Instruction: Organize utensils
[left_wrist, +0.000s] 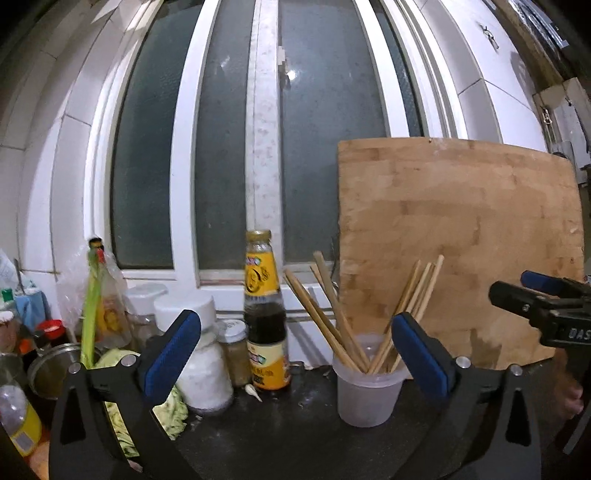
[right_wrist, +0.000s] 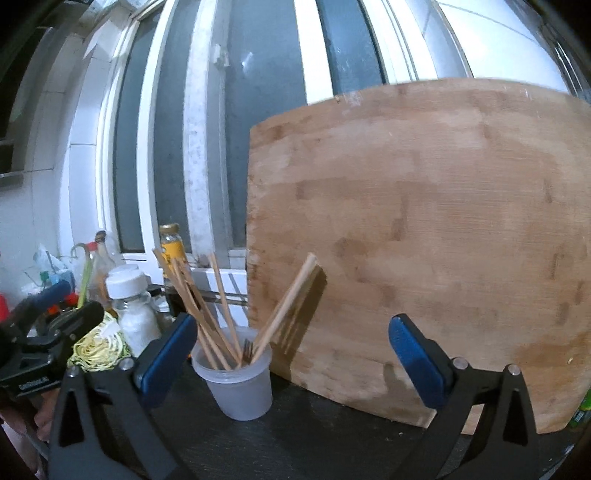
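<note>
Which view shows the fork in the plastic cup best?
The right wrist view: the fork's tines show inside the plastic cup, among the chopsticks. In the left wrist view the cup and chopsticks are clear, but no fork can be made out.

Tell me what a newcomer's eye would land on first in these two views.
First, the big wooden cutting board standing on edge against the window, filling the right side. Next, the translucent plastic cup before its left edge, with wooden chopsticks fanning out of it. Then the yellow-labelled sauce bottle left of the cup, among crowded jars.
</note>
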